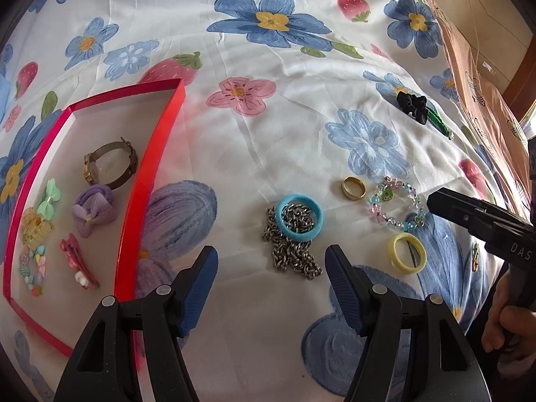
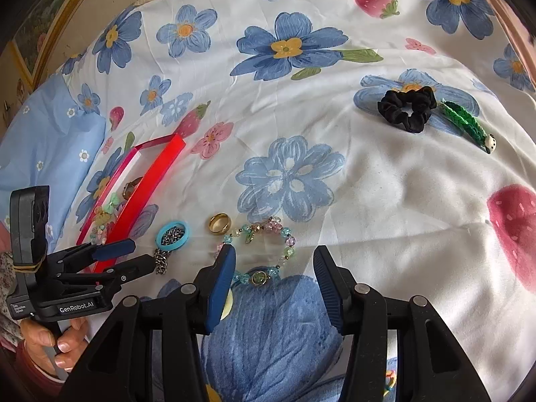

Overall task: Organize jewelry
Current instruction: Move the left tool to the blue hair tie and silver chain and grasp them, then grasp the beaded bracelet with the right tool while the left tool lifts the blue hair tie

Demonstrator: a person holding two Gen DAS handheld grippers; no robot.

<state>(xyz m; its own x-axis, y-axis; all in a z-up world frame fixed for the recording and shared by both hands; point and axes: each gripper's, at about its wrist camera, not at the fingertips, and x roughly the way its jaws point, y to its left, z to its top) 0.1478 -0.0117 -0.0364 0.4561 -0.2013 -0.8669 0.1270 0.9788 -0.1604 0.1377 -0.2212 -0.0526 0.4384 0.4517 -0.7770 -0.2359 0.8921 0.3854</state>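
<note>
The left gripper [image 1: 271, 288] hangs over a flower-printed bedsheet [image 1: 268, 117] with its blue-padded jaws parted and nothing between them; just beyond its tips lies a silver chain [image 1: 291, 258] in a loose heap, with a blue ring [image 1: 299, 217] resting on top of the chain's upper part; to the right of these, still on the sheet, sit a gold ring [image 1: 353, 188], a pastel beaded bracelet [image 1: 397, 206] and a pale yellow ring [image 1: 406, 253], each near the next; the right gripper [image 2: 273, 281] is likewise parted and grips nothing, its tips hovering above the beaded bracelet, with the yellow ring partly hidden behind its left pad; a hand [image 2: 50, 341] holds the left gripper's handle in the right wrist view, and another hand [image 1: 509, 325] holds the right gripper's handle at the edge of the left wrist view; toward the sheet's left side lies a red tray [image 1: 160, 154], and in it rest a bronze watch [image 1: 110, 164], a purple fabric bow [image 1: 93, 214], a mint bow clip [image 1: 48, 197], a yellow clip [image 1: 35, 227], a pink clip [image 1: 78, 266] and a small pastel bead bracelet [image 1: 31, 273]; farther off, toward the sheet's far right, a black scrunchie [image 2: 407, 109] lies touching a green braided band [image 2: 464, 124].
</note>
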